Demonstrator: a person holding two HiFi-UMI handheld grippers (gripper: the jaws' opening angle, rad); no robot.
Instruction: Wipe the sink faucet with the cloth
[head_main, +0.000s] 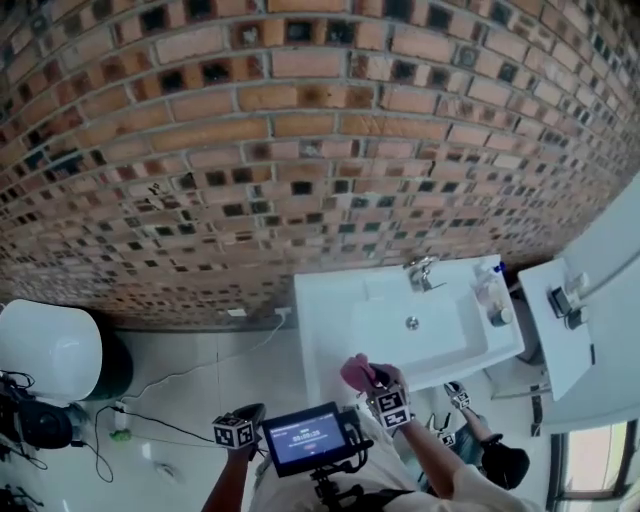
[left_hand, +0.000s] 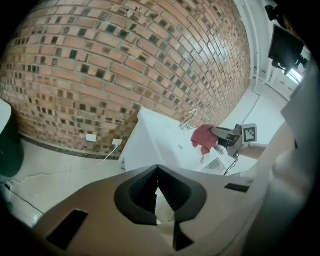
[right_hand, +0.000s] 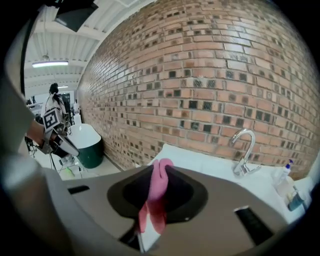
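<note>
Pinching the cloth (right_hand: 156, 192) by a thin fold, our right tool (right_hand: 159, 167) holds it well short of the faucet (right_hand: 243, 150), near the front edge of the sink (head_main: 320, 300). We judge the soft pink fabric could slip free under rubbing, since so little of it is gripped. The hard tool tips might also knock the smooth, curved chrome spout. Our left tool (left_hand: 156, 170) hangs aside, pressed together on nothing. We see the sink is glossy white, the wall (head_main: 300, 120) behind it rough brick.
</note>
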